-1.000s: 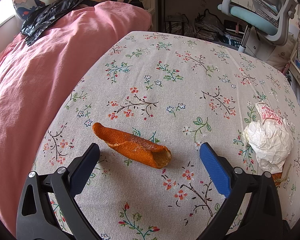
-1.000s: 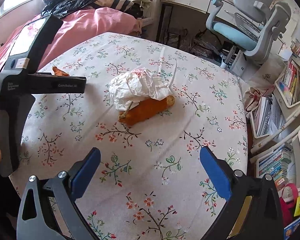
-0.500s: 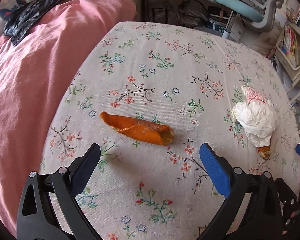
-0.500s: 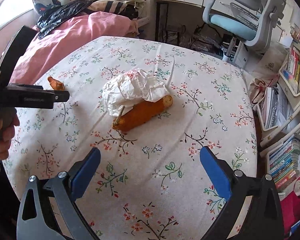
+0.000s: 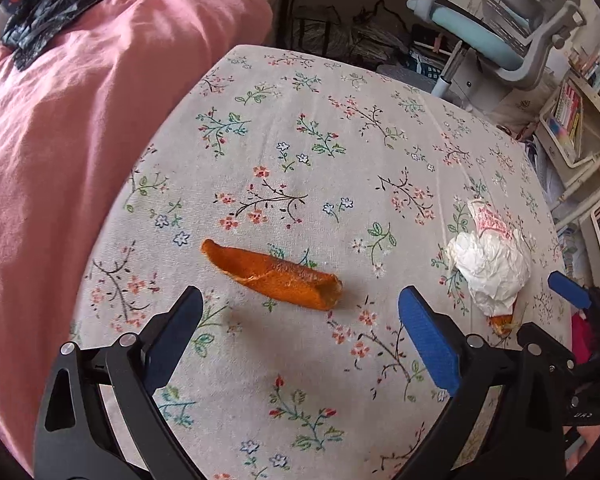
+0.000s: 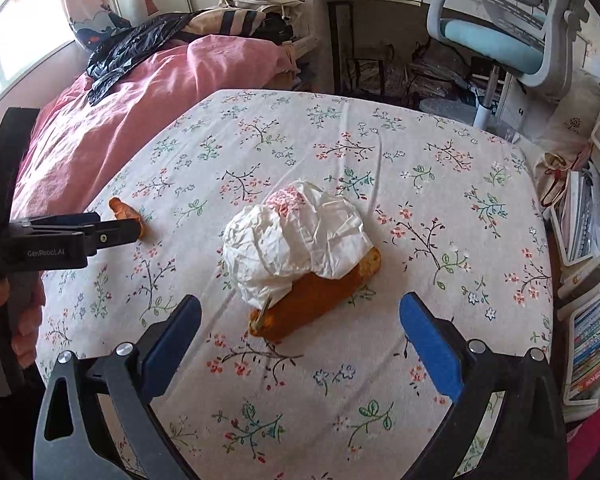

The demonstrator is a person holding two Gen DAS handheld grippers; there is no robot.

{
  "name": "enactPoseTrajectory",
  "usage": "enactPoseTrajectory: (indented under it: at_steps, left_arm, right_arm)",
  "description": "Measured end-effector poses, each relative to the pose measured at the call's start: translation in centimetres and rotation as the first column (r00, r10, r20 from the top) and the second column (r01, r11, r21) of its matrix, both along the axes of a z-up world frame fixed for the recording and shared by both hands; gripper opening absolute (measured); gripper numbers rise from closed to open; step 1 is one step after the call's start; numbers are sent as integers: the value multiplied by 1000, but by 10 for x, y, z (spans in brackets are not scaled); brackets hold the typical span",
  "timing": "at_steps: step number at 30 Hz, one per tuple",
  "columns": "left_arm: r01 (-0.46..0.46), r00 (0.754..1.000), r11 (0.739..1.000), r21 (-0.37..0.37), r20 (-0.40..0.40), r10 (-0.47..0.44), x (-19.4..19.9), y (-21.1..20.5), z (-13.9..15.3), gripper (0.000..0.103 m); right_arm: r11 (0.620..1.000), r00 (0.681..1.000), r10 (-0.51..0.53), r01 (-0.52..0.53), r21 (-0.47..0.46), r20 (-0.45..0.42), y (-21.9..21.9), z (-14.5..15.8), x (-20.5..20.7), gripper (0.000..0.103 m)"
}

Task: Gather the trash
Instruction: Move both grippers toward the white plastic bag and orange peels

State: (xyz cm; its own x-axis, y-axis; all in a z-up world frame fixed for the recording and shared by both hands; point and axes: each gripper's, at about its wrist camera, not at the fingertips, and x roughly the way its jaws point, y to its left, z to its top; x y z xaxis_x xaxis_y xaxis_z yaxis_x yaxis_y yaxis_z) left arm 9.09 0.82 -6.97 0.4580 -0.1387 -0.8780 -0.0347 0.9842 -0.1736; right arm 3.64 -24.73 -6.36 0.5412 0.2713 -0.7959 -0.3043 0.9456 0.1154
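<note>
On the table with the floral cloth two bits of rubbish wait to be picked up, and each hand-held tool faces its own. The orange peel lies just ahead of the left gripper, its long axis running crosswise to the fingers, pointed end toward the pink bedding and the curled, hollow end toward the middle of the table. That puts it lengthwise across the gap, so I would guess the tool must either turn or pinch it across its narrow width. The left gripper's blue fingers are spread wide, holding and touching nothing, hovering short of the peel. Further right, the crumpled white paper sits on top of a second orange peel, which lies diagonally, straight ahead of the right gripper. That one is likewise splayed fully apart and empty, clear of the heap. By position, the left tool is plainly the nearer to the lone peel, the right to the paper pile.
</note>
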Motion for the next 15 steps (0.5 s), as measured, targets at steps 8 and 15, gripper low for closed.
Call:
enactPoseTrajectory:
  at_steps: [8, 15]
  left_arm:
    - [258, 962, 964, -69, 114, -249, -4, -30, 13, 29]
    - [229, 967, 973, -33, 118, -224, -6, -33, 23, 50]
  right_arm:
    - [1000, 999, 1, -1, -1, -51, -14, -12, -1, 58]
    - [1000, 1000, 8, -8, -16, -8, -13, -16, -9, 77]
